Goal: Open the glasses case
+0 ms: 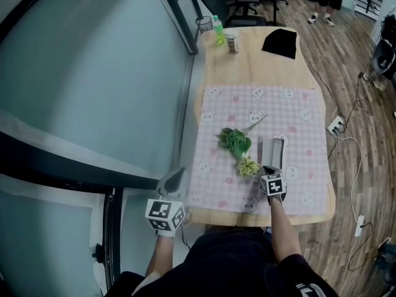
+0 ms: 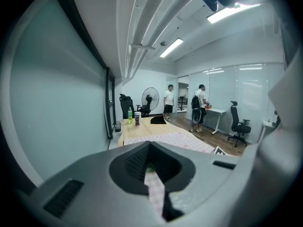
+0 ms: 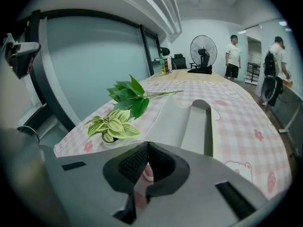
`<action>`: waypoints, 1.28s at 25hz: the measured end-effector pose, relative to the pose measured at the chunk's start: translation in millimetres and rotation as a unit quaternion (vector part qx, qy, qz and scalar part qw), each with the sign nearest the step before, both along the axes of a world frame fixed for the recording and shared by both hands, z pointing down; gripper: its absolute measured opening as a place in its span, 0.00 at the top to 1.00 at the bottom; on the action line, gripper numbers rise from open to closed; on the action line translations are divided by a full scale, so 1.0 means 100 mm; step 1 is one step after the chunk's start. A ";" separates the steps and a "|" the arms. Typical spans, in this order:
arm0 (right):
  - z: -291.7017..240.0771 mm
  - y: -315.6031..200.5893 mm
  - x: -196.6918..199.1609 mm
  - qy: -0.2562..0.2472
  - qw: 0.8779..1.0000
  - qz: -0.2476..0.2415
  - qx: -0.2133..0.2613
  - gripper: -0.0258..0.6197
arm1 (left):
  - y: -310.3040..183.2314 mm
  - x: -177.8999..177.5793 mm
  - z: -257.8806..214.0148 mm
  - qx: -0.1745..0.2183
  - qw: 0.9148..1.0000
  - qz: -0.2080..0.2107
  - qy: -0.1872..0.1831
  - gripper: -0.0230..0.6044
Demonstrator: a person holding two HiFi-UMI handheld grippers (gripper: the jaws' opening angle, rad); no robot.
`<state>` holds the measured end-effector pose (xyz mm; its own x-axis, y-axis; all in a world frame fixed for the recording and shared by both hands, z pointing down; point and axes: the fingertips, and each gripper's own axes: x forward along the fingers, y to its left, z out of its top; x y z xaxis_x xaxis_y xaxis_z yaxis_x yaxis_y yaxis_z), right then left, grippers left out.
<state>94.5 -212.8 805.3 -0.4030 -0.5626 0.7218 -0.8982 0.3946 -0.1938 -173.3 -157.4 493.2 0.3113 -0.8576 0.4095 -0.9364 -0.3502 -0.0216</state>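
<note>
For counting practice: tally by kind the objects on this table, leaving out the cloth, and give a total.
Plant sprigs: 2, a green leafy sprig and a pale variegated sprig
Glasses case: 1
Green bottle: 1
Cup: 1
Black item: 1
Total: 6

The glasses case [image 1: 273, 152] is a pale grey, matte, oblong piece lying flat on the pink checked cloth [image 1: 297, 113], a little below and right of the middle of the head view. Its long axis runs nearly straight up the frame. In the right gripper view the glasses case [image 3: 182, 126] fills the centre and stretches away up the frame. A broad smooth panel forms its left side. Along its right side runs a narrower strip, ending in a rounded tip at the far end. No opening or interior shows; it looks shut.
</note>
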 end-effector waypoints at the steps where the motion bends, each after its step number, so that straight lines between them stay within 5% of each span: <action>1: 0.02 0.00 0.00 0.010 1.000 -0.007 0.000 0.93 | 0.00 -0.01 0.00 -0.001 1.000 -0.001 -0.001 0.97; 6: -0.17 -0.03 0.06 0.024 0.999 -0.026 0.028 0.93 | -0.04 -0.05 -0.02 0.005 1.000 -0.008 0.004 0.97; 11: -1.24 -0.25 0.34 0.021 0.987 -0.017 0.156 0.93 | -0.21 -0.13 -0.19 0.034 0.999 -0.011 0.007 0.97; 17: -3.03 -0.12 0.84 -0.020 0.942 0.041 0.333 0.93 | -0.37 -0.03 -0.45 0.079 0.997 -0.006 0.019 0.97; 21: -3.86 0.26 1.18 -0.031 0.906 0.093 0.411 0.93 | -0.37 0.14 -0.58 0.103 0.994 0.011 0.028 0.97; 24: -4.06 0.40 1.42 -0.028 0.895 0.130 0.426 0.93 | -0.39 0.19 -0.65 0.118 0.993 0.013 0.023 0.97; 32: -4.13 0.61 1.53 -0.034 0.890 0.155 0.427 0.93 | -0.44 0.19 -0.78 0.135 0.991 0.012 0.026 0.97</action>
<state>247.8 -152.3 392.7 -0.1581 -0.9865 -0.0420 -0.9874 0.1582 0.0001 -154.6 -201.6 415.6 0.3467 -0.9259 0.1502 -0.9304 -0.3597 -0.0699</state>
